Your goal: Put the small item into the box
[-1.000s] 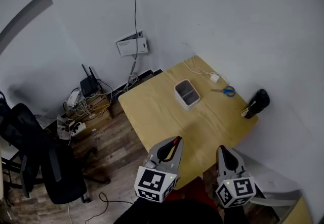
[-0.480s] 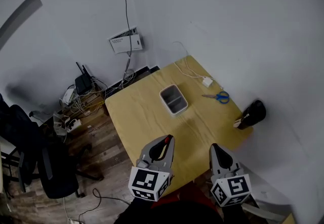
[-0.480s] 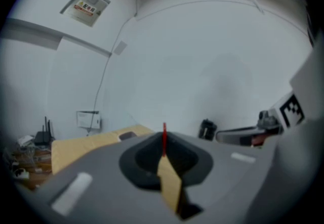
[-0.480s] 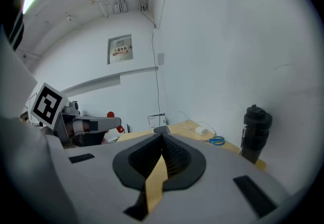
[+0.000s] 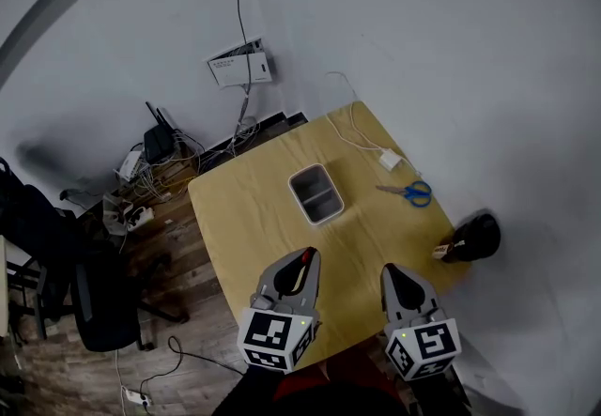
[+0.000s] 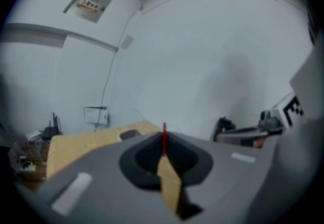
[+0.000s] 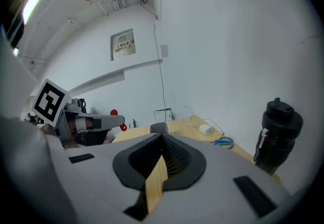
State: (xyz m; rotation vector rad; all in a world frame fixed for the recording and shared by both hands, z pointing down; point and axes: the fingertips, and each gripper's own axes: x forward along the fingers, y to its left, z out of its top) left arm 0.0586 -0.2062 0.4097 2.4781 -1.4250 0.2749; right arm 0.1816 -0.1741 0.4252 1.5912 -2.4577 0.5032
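A small grey-white open box (image 5: pixel 316 193) stands near the middle of the yellow wooden table (image 5: pixel 244 217). To its right lie blue-handled scissors (image 5: pixel 410 191) and a white charger (image 5: pixel 390 161) with its cable. My left gripper (image 5: pixel 300 266) and right gripper (image 5: pixel 393 277) hover side by side over the table's near edge, both shut with nothing between the jaws. In the right gripper view the box (image 7: pixel 158 127) shows just past the shut jaws, and the scissors (image 7: pixel 223 141) and charger (image 7: pixel 205 129) lie right of them. The left gripper view shows the box (image 6: pixel 129 134) left of its jaws.
A black bottle (image 5: pixel 474 238) stands at the table's right corner, large in the right gripper view (image 7: pixel 276 134). White walls close off the far and right sides. A router and tangled cables (image 5: pixel 150 170) and a black chair (image 5: pixel 66 283) sit on the wooden floor to the left.
The head view has shifted, so the table and box now sit lower and further left in frame. Both grippers stay shut near the table's front edge, slightly closer together.
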